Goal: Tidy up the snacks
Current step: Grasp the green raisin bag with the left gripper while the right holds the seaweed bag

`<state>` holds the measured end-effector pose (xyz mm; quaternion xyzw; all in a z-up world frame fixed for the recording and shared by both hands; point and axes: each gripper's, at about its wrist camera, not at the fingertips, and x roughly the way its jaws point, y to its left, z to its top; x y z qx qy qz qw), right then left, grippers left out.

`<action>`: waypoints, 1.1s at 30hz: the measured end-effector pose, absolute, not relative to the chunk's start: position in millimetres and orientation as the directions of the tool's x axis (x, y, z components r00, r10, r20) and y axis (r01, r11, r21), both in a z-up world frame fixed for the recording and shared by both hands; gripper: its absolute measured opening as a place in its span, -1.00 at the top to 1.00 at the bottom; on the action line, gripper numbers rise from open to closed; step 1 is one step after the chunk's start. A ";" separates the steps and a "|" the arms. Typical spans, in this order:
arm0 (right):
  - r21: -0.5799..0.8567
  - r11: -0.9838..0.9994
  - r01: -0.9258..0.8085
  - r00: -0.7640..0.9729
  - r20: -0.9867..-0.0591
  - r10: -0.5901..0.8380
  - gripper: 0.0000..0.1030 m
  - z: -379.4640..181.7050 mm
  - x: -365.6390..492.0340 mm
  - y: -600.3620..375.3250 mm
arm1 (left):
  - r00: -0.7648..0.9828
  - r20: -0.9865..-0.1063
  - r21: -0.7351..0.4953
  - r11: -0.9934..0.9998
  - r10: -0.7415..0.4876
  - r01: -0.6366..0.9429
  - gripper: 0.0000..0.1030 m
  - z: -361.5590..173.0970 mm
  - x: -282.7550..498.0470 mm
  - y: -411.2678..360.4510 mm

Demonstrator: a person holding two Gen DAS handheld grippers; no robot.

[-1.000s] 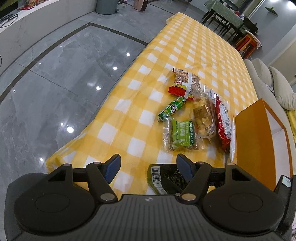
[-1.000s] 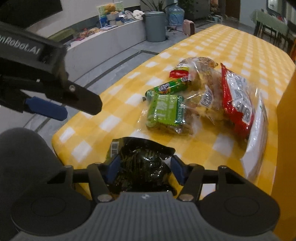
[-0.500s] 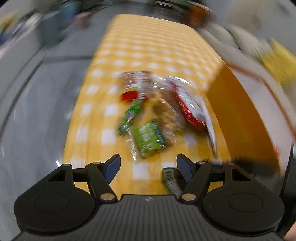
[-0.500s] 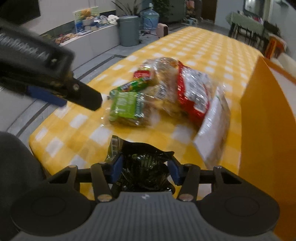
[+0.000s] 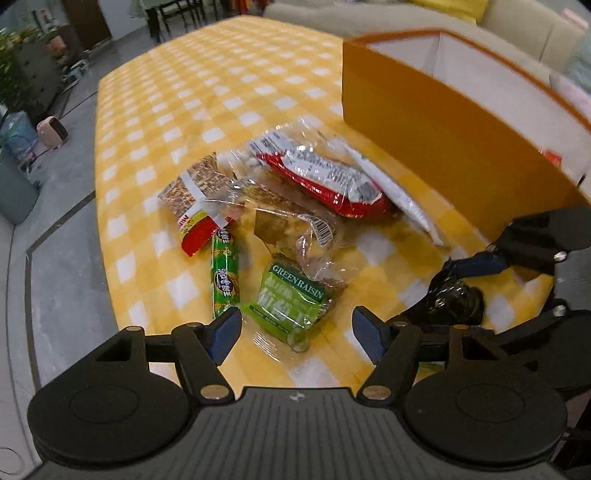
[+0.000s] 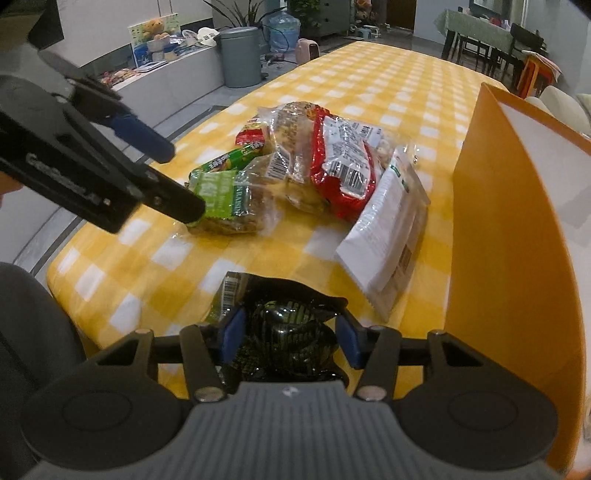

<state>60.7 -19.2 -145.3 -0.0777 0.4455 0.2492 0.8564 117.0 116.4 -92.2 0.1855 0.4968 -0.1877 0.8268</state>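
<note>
A pile of snacks lies on the yellow checked tablecloth (image 5: 221, 92): a green raisin pack (image 5: 291, 302), a green sausage stick (image 5: 224, 277), a red packet (image 5: 325, 181), a white pouch (image 5: 399, 199) and a clear nut bag (image 5: 195, 195). My left gripper (image 5: 297, 330) is open and hangs just above the near end of the raisin pack, holding nothing. My right gripper (image 6: 290, 338) is shut on a dark crinkled packet (image 6: 288, 325) near the table's front edge. Close on its right stands the orange box (image 6: 517, 240). In the left wrist view the dark packet (image 5: 454, 299) sits between the right gripper's fingers (image 5: 476, 264).
The orange box (image 5: 443, 122) is open at the top, white inside. Beyond the table's left edge is grey tiled floor (image 5: 55, 266) with a grey bin (image 6: 240, 55) and a water jug (image 6: 282, 27). Chairs and a second table (image 6: 480, 33) stand far back.
My left gripper rolled and swung in over the snack pile, now above the raisin pack. My right gripper carried the dark packet sideways toward the orange box, which now looms larger on its right.
</note>
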 end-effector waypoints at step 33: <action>0.127 0.884 -0.449 0.464 -0.813 0.352 -0.01 -143.2 64.1 -20.2 | 0.452 -0.886 0.208 0.780 -0.106 0.590 -0.08 -101.3 106.4 88.9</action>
